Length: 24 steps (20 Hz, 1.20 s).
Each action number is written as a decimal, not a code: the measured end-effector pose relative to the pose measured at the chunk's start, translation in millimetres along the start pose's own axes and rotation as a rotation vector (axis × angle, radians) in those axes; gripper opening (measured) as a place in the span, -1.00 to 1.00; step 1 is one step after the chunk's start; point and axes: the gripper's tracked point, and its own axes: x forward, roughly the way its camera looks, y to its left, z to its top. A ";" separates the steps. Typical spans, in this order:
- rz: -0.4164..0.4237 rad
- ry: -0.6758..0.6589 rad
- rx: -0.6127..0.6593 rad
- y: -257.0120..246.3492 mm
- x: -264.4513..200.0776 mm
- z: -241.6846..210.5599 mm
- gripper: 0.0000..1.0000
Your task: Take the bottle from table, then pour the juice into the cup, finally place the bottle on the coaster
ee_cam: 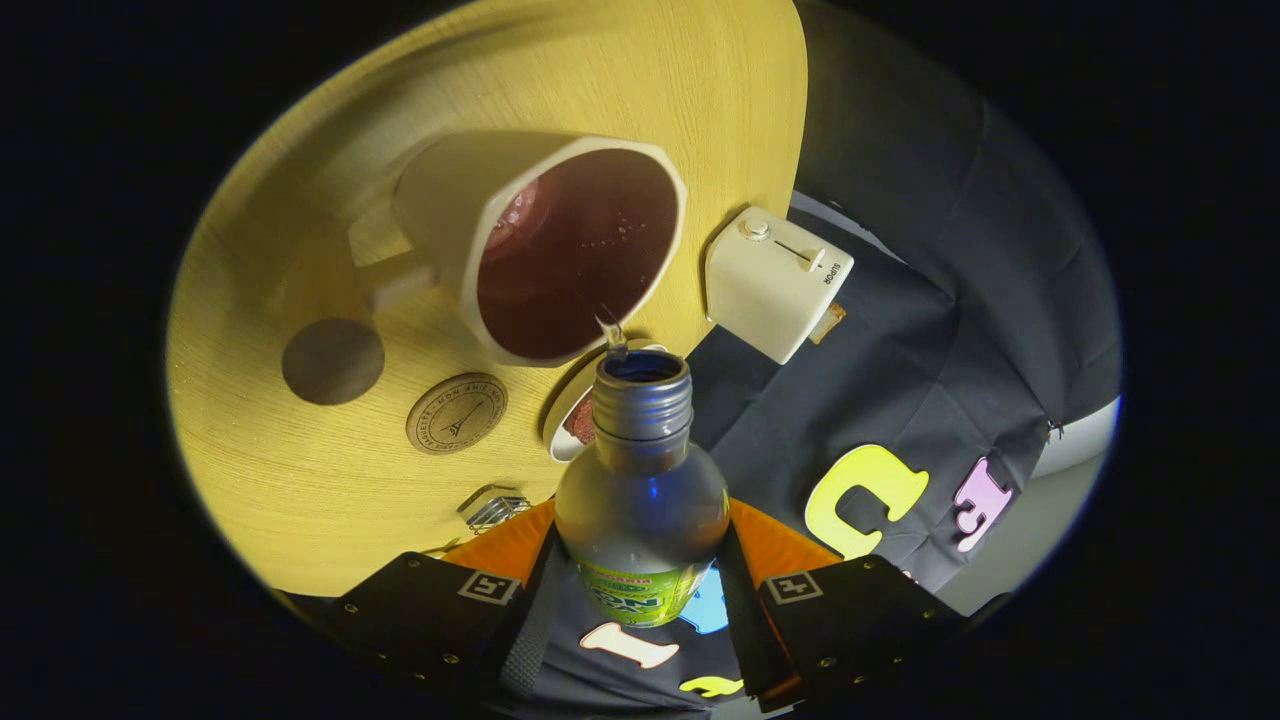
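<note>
1. Bottle: in the gripper view it sits between the two fingers, its clear body pinned from left and right, its labelled lower part down at the finger bases. It is tipped forward, open threaded neck pointing at the cup and cap off.
2. Gripper: its fingers are closed in to the width of the bottle, one pressing on each flank, so the bottle is held firmly.
3. Cup: a pale faceted mug just beyond the bottle's mouth, resting on the round wooden table. Its handle points left. Dark reddish juice already stands inside, with small bubbles on its surface.
4. A thin thread of liquid hangs at the bottle's lip, touching the near rim of the cup.
5. Coaster: a round cork disc with a stamped emblem, flat on the table, left of the bottle neck and nearer than the cup, bare on top.
6. A darker round disc lies on the table further left, apart from the coaster.
7. A small white dish shows partly behind the bottle's neck, between coaster and bottle.
8. A cream toaster stands at the table's right edge, right of the cup, with a lever and knob on top.
9. A metal clip lies on the table near the left finger.
</note>
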 end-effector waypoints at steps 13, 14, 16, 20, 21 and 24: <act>-0.018 -0.012 -0.031 -0.5 -2.0 0.8 0.49; -0.019 -0.011 -0.035 -0.3 -1.8 0.2 0.49; -0.019 -0.011 -0.040 -0.8 -2.2 0.1 0.49; -0.020 -0.017 -0.052 -1.1 -0.9 2.2 0.49; -0.021 -0.020 -0.055 -0.6 -1.2 3.0 0.49; -0.025 -0.027 -0.065 -2.2 -0.7 5.6 0.49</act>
